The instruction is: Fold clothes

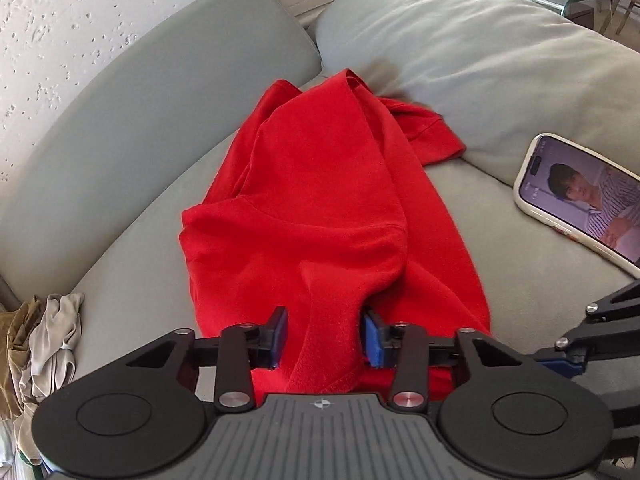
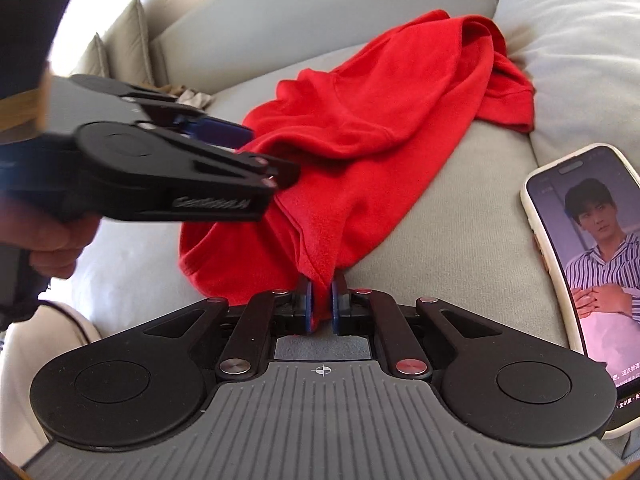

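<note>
On the grey sofa [image 1: 132,184] the red T-shirt [image 1: 320,200] lies bunched up; it looks soft, light and limp, so I judge the hem is the best hold. The right gripper [image 2: 321,300] pinches that hem, while the left gripper [image 1: 324,336] stands part-spread around a fold, pads not pressing. A phone [image 2: 580,280] just beside could be dragged, and a pillow [image 1: 480,60] touches the shirt's far end.
</note>
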{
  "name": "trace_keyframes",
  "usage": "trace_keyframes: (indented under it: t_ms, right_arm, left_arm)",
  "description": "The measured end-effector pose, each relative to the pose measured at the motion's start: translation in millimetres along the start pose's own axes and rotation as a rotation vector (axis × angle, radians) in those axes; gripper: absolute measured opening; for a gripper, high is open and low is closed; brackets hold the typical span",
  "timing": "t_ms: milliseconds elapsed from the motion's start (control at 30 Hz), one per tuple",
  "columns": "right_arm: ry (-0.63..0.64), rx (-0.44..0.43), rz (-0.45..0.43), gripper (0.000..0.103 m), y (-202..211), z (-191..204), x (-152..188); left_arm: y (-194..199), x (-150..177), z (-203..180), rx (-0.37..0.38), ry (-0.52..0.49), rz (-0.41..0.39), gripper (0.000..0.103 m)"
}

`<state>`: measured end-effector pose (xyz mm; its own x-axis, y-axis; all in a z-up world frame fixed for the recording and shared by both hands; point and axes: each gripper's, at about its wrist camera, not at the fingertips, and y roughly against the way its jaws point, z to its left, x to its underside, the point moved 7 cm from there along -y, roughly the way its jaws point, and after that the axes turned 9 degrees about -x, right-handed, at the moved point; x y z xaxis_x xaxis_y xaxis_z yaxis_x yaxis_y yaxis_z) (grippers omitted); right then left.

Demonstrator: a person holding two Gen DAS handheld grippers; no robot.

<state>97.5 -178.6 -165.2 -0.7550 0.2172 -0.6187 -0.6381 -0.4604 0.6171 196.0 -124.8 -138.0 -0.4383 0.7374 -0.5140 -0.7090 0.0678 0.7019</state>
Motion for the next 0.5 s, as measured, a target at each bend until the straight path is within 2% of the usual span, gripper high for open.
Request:
trace_keyframes:
  t_ms: [33,67,100,200,267,300,433,467,500]
  right_arm:
    - [-0.003,-0.001,-0.001,0.008,0,0,0]
    - [-0.006,-0.002,-0.003,0.008,-1,-1,0]
    - [-0.010,-0.003,-0.003,0.008,-1,-1,0]
    - [-0.014,-0.005,0.000,0.009,-2,-2,-1]
    - [-0.011,-0.003,0.004,0.009,-3,-2,-1]
    - [-0.008,0.000,0.007,0.008,-4,-1,-1]
    - [0.009,0.027,0.015,0.008,-5,3,-1]
    - [0.010,0.034,0.017,0.008,-5,4,-1]
    - [0.003,0.038,0.018,0.008,-5,4,-2]
  left_arm:
    - [-3,-2,0,-0.004,0.001,0.008,0.027]
    - [-3,-3,1,-0.004,0.012,0.011,0.019]
    - [-3,-6,3,-0.008,0.030,0.013,0.006]
    - [0,-14,23,-0.056,0.119,-0.008,0.005]
    - [4,-18,54,-0.067,0.263,-0.035,0.005]
    - [10,-18,77,-0.074,0.371,-0.050,0.004]
    - [40,36,186,-0.145,0.951,-0.082,0.004]
    - [48,63,202,-0.161,1.081,-0.061,0.004]
    - [47,92,205,-0.165,1.142,-0.014,0.003]
